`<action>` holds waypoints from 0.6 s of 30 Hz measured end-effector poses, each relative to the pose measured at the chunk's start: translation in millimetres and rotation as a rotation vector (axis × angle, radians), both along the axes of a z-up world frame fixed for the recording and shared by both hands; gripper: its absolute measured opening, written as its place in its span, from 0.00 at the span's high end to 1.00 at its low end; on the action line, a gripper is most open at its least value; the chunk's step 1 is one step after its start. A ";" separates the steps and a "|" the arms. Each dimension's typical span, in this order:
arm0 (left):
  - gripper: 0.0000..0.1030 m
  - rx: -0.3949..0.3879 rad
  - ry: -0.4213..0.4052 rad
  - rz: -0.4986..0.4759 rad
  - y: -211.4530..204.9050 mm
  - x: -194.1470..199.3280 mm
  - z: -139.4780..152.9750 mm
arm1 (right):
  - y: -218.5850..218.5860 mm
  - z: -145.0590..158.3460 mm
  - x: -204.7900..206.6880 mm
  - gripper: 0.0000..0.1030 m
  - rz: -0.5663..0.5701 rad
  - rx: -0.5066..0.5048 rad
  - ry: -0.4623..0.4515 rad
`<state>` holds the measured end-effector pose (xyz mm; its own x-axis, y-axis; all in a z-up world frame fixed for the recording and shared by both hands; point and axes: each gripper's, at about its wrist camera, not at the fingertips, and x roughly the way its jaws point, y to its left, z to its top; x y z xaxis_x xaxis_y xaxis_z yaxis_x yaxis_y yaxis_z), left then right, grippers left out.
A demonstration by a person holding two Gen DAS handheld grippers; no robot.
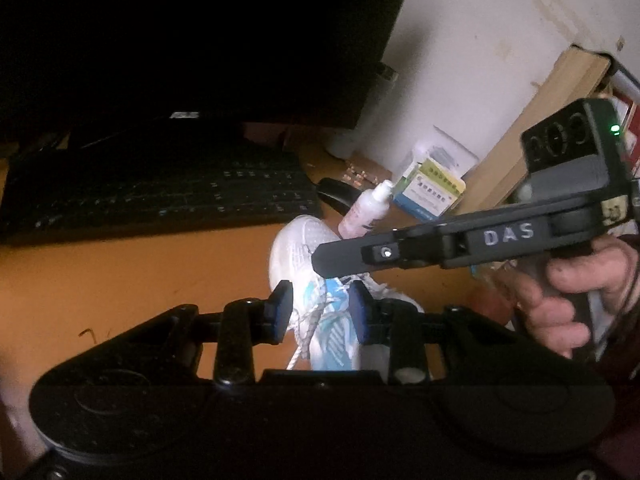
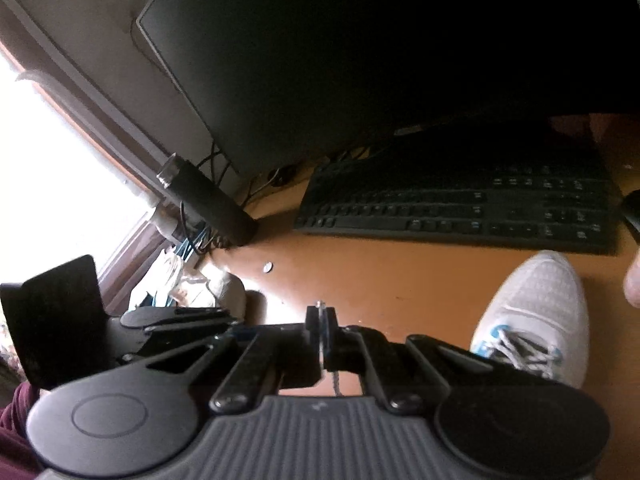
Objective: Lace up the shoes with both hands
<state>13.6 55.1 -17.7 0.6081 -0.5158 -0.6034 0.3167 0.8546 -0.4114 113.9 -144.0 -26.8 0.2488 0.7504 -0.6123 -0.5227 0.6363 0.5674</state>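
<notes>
A white sneaker with blue trim [image 1: 308, 252] lies on the orange desk, toe toward the keyboard; it also shows in the right wrist view [image 2: 536, 312]. My left gripper [image 1: 320, 312] is open, its blue pads either side of the shoe's lacing and a loose white lace [image 1: 308, 332], not clamping it. My right gripper [image 2: 322, 328] is shut on the lace end [image 2: 335, 380], whose plastic tip pokes out above the pads. In the left wrist view the right gripper [image 1: 320, 260] reaches in from the right above the shoe.
A black keyboard [image 1: 160, 192] and dark monitor [image 1: 180, 40] stand behind the shoe. A pink spray bottle [image 1: 366, 210], a medicine box [image 1: 432, 192] and cardboard [image 1: 536, 128] lie at right. A coin [image 2: 267, 267], cables and a black speaker [image 2: 212, 208] are at left.
</notes>
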 end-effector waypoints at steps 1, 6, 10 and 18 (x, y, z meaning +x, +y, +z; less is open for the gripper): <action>0.95 0.003 -0.001 -0.009 -5.0 2.4 0.2 | -4.1 1.5 -1.2 0.98 -0.007 0.004 -0.001; 0.99 0.052 -0.037 -0.040 -16.3 7.0 2.5 | -26.0 3.6 -4.6 0.95 -0.048 0.038 0.014; 0.99 0.189 -0.184 0.056 -7.6 21.2 28.6 | -42.1 11.4 -11.2 0.86 -0.113 0.025 -0.011; 0.99 0.357 -0.388 -0.034 -58.1 49.3 37.4 | -70.6 -1.1 -51.1 0.84 -0.090 -0.269 -0.156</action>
<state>62.8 -3.0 19.7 0.8085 -0.3424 -0.4787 0.4175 0.9069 0.0564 62.7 -214.5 -27.9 0.4135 0.5373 -0.7351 -0.5247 0.8004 0.2898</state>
